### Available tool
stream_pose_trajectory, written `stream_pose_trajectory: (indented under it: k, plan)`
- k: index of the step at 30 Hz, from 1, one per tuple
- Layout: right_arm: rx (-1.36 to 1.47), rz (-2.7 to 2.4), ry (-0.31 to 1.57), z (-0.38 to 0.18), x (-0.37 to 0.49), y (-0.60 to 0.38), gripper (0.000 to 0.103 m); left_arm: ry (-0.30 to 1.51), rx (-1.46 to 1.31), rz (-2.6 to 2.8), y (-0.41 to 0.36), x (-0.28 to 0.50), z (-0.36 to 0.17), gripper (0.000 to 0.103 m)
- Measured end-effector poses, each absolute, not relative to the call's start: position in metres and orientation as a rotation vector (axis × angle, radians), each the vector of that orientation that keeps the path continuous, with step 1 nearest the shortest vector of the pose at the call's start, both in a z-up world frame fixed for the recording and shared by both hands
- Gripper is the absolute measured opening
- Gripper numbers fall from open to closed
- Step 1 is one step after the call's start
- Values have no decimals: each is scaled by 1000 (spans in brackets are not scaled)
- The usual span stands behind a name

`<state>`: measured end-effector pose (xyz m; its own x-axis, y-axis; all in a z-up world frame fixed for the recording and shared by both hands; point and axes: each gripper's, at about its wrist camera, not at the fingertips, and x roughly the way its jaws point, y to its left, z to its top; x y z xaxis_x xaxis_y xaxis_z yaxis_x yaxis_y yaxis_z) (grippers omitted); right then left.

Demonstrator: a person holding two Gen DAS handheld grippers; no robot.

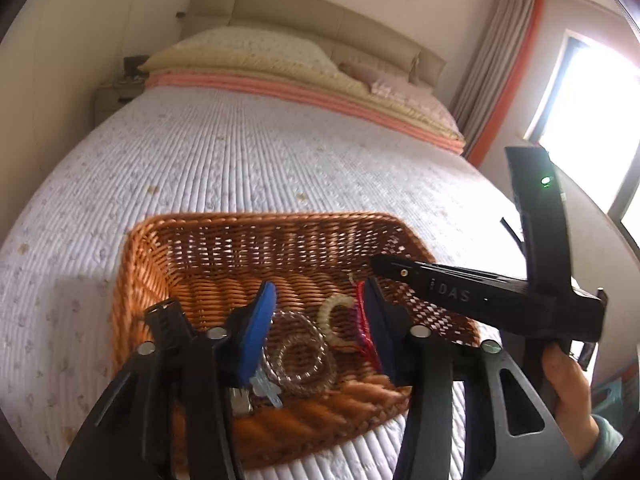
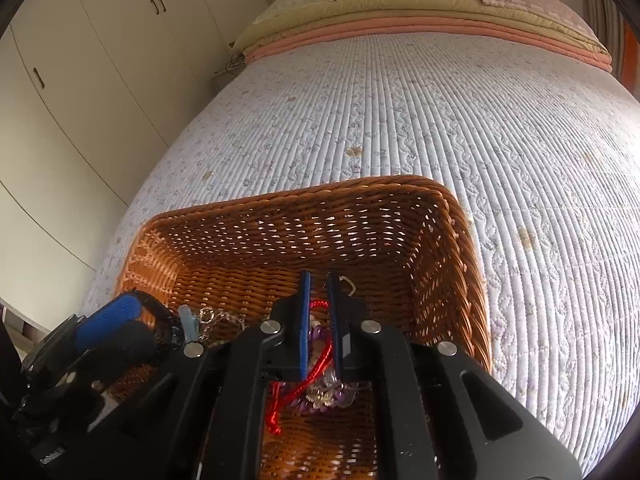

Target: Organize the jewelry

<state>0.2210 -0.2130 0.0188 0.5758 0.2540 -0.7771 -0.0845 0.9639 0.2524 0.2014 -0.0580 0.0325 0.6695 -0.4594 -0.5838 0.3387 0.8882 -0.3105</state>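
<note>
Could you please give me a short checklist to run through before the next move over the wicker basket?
1. Brown woven wicker basket sits flat on the quilted bed: ok.
2. Left gripper open, nothing between its blue pads: ok.
3. Clear spiral coil bracelet lies on the basket floor, apart from the left gripper: ok.
4. Right gripper nearly closed around the red cord; whether the pads pinch it: cannot tell.
5. Purple bead bracelet tangled with the red cord: cannot tell.
6. White bead bracelet clear of both grippers: ok.
</note>
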Motion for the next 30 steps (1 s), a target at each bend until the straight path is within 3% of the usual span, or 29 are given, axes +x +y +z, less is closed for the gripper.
stream_pose_trajectory:
  k: [1,2,5,10,13,21,30]
  plan:
    - [204,206,928,23,215,-214,15,689,-180,-453,-56,194,37,55]
    - [207,209,916,26,210,-215,24,663,-176,-454,-52,185,43,63]
    - [206,220,867,39,188,-215,49,591,-164,-455,-43,159,58,74]
    - [212,242,762,56,137,-214,53,497,-140,-407,-29,114,76,88]
    - [187,224,673,59,101,-214,61,423,-110,-348,-21,81,77,94]
    - [118,140,433,50,16,-213,82,296,-99,-192,-7,29,50,94]
    - [-43,57,256,31,-40,-183,92,247,9,-58,-25,12,15,94]
